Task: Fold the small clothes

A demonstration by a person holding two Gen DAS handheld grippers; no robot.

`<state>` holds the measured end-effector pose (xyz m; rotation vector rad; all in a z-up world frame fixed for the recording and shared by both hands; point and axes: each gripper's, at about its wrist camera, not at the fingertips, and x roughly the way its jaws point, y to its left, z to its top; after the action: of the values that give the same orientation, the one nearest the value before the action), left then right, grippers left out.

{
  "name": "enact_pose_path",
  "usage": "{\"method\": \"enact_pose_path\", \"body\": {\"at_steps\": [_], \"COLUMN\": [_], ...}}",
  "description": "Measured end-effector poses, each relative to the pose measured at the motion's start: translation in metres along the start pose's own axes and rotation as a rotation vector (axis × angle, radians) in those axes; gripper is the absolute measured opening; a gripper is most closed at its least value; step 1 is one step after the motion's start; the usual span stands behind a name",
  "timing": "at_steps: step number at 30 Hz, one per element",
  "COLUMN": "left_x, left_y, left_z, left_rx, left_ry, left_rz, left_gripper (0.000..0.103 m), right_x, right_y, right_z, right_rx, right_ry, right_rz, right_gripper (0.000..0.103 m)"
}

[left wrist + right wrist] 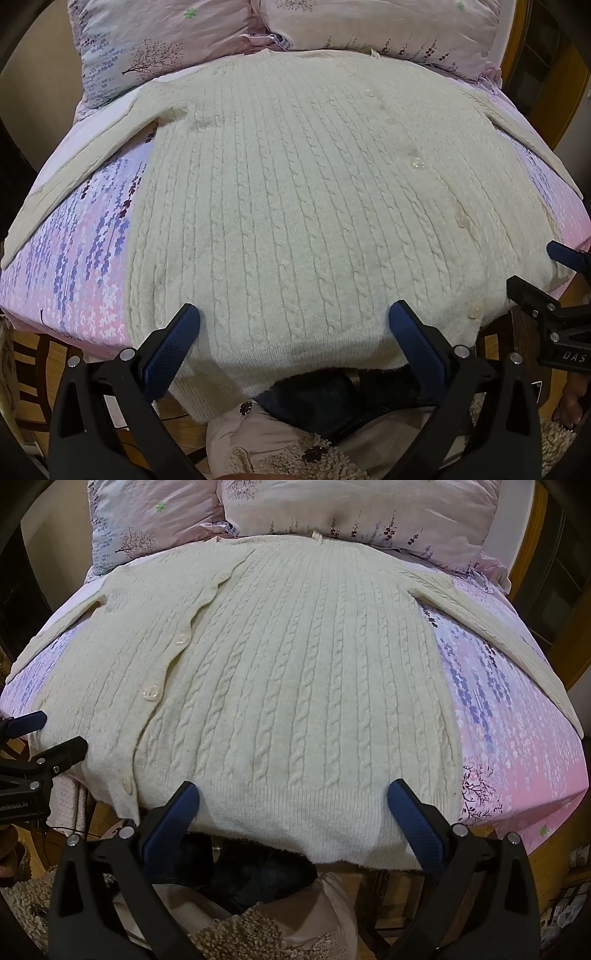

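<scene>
A cream cable-knit cardigan [295, 184] lies flat and buttoned on a bed, both sleeves spread out to the sides, its ribbed hem hanging slightly over the near edge. In the left wrist view my left gripper [294, 317] hovers open over the hem's left half, nothing between its blue pads. The right wrist view shows the cardigan [295, 683] with its button row at left; my right gripper [293, 794] stands open above the hem's right half, empty. Each gripper shows at the edge of the other's view: the right gripper [543, 273] and the left gripper [48, 731].
The bed carries a pink and lilac floral sheet [74, 266] [517, 746], with two matching pillows [351, 26] [351, 513] beyond the collar. Below the near edge are the person's fleecy jacket [277, 458] and dark trousers [251, 878]. Wooden furniture [569, 590] stands at right.
</scene>
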<state>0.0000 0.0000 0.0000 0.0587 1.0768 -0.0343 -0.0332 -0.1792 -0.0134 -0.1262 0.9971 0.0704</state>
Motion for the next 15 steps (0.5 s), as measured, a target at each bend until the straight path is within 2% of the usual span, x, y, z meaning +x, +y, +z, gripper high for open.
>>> {"method": "enact_pose_path", "body": {"at_steps": [15], "left_x": [-0.0001], "left_y": [0.0000], "left_z": [0.0000], "left_rx": [0.000], "left_ry": [-0.001], "left_rz": [0.000], "left_gripper": [0.102], "right_x": [-0.0001], "right_y": [0.0001], "right_z": [-0.0003], "right_rx": [0.001], "right_ry": [-0.002], "right_rz": [0.001], "right_gripper": [0.101]}}
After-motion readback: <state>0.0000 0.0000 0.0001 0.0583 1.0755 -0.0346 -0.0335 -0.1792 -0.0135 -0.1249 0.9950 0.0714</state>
